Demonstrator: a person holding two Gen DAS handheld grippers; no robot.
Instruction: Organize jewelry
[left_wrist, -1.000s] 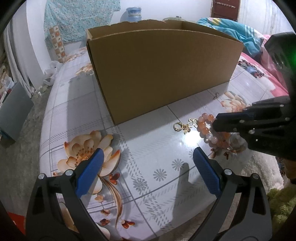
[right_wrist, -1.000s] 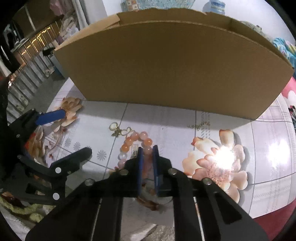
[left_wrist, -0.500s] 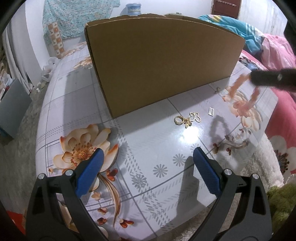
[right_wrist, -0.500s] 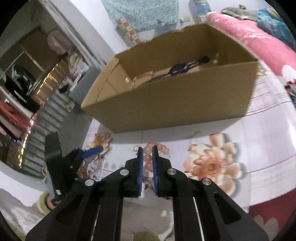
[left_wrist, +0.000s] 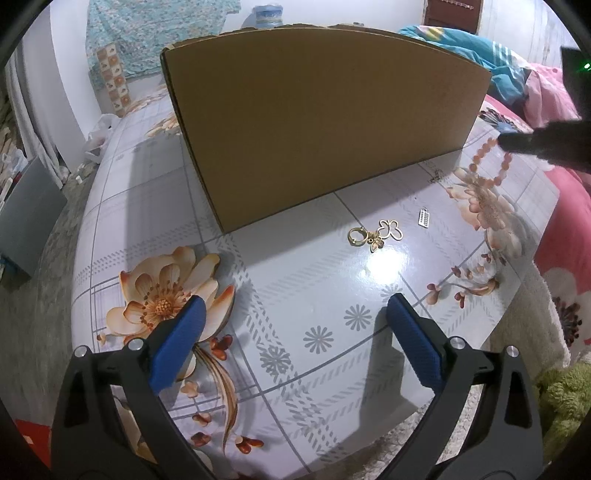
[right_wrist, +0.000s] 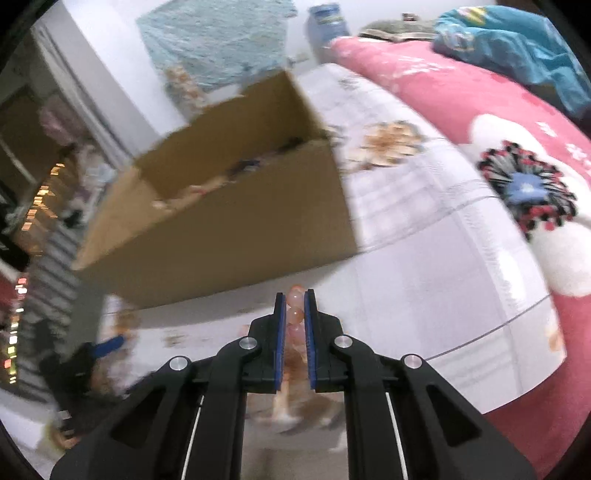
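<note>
My right gripper (right_wrist: 294, 295) is shut on a pink bead bracelet (right_wrist: 295, 314) and holds it in the air to the right of a brown cardboard box (right_wrist: 229, 225). In the left wrist view the bracelet (left_wrist: 489, 162) hangs from the right gripper (left_wrist: 504, 142) near the box's right end (left_wrist: 325, 122). Blurred jewelry lies inside the box. My left gripper (left_wrist: 291, 321) is open and empty above the flowered table (left_wrist: 295, 280). A gold butterfly charm with a ring (left_wrist: 375, 234) and a small silver piece (left_wrist: 424, 218) lie on the table ahead of it.
A pink flowered bed (right_wrist: 498, 122) runs along the right of the table, with a blue cloth (left_wrist: 506, 70) on it. A thin chain (left_wrist: 436, 175) lies by the box's front. A green towel (left_wrist: 561, 398) sits low at the right. The table's near edge is close.
My right gripper lifted the bracelet off the table and carried it up and to the right, past the box's right end. The left gripper stayed open in place.
</note>
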